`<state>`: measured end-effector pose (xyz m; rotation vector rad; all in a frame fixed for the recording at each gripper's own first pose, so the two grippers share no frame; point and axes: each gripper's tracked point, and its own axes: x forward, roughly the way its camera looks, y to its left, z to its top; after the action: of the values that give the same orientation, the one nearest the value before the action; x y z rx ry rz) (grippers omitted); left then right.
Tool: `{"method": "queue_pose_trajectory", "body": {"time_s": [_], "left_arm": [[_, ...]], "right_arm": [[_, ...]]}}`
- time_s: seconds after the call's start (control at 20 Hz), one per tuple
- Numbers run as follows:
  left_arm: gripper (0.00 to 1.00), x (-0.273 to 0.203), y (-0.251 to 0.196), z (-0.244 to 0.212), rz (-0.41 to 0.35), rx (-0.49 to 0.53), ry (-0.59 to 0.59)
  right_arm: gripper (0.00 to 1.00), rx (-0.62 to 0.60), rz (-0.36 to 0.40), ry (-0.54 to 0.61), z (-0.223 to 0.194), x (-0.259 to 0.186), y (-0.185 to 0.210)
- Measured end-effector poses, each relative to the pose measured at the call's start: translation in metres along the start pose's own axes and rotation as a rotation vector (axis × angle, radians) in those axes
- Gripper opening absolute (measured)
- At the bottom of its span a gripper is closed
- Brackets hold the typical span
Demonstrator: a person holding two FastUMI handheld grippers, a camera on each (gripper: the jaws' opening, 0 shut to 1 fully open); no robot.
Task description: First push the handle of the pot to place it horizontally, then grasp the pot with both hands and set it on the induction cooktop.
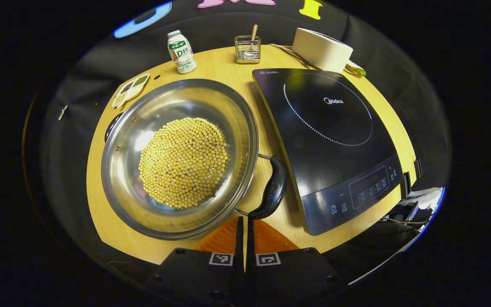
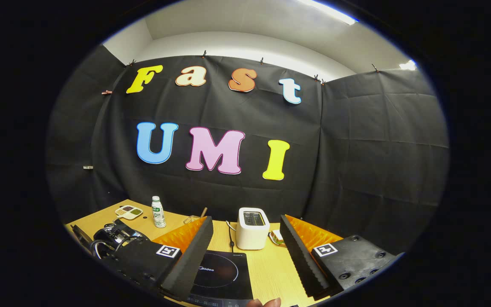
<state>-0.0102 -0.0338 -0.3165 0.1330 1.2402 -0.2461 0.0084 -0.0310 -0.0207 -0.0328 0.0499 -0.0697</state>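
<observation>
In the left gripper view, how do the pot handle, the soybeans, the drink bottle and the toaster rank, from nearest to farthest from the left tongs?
1. Pot handle, just ahead of the left tongs.
2. Soybeans, inside the pot, ahead to the left.
3. Drink bottle at the far left edge and toaster at the far right: too close to call.

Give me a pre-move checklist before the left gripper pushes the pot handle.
1. Left gripper shut for pushing: ok, fingers together.
2. Tips at the handle: ok, they sit right at its near end; actual contact cannot tell.
3. Handle horizontal: not ok, in the left gripper view it still runs angled along the pot's right rim beside the cooktop.
4. Cooktop surface free: ok, nothing stands on it.
5. Beans inside the pot: ok, heaped in the middle, none spilled on the table.
6. Right gripper ready: ok, open, above the cooktop, toaster beyond.
</observation>
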Motion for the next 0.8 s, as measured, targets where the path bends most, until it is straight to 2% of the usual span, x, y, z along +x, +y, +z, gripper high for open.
{"method": "queue_pose_trajectory", "body": {"time_s": [0.8], "left_arm": [[0.05,0.020,-0.017,0.066,0.034,-0.118,-0.060]], "right_arm": [[0.98,-0.006,-0.014,0.020,-0.006,-0.006,-0.016]]}}
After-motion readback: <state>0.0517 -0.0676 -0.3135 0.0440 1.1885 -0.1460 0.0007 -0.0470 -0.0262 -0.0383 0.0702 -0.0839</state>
